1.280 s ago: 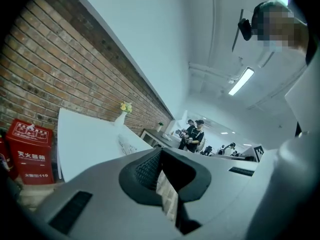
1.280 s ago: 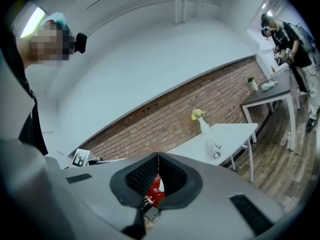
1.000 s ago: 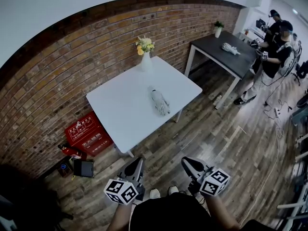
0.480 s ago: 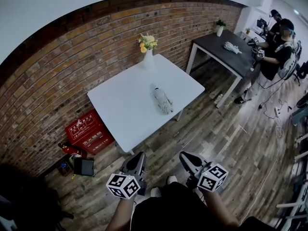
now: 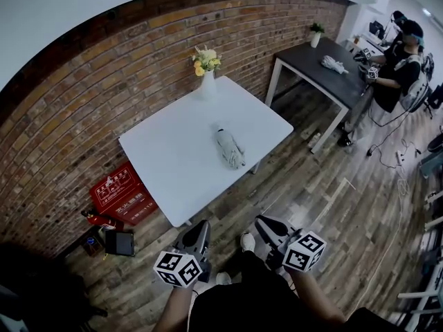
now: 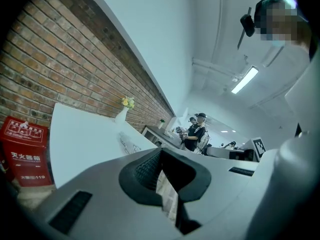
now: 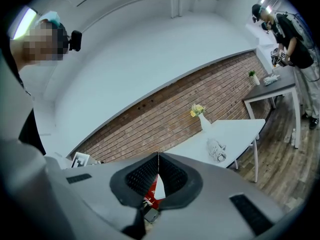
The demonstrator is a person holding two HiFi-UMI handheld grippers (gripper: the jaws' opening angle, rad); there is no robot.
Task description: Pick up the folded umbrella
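Observation:
The folded umbrella (image 5: 229, 148), pale grey and bundled, lies on the white table (image 5: 173, 164) near its right front part. It also shows small in the left gripper view (image 6: 131, 145) and in the right gripper view (image 7: 217, 149). My left gripper (image 5: 201, 228) and right gripper (image 5: 263, 222) hang side by side over the wooden floor, well short of the table's front edge. Both point toward the table. The left gripper (image 6: 161, 151) has its pads together at the tips, with nothing held. The right gripper (image 7: 159, 156) is shut and empty too.
A white vase of yellow flowers (image 5: 206, 75) stands at the table's far corner by the brick wall. A red box (image 5: 121, 194) and a fire extinguisher (image 5: 102, 219) sit on the floor left of the table. A dark table (image 5: 325, 75) and a person (image 5: 398, 61) are at the right.
Both grippers have moved a little forward toward the white table, and the view has shifted with them. Their jaws have stayed together. The umbrella has not moved.

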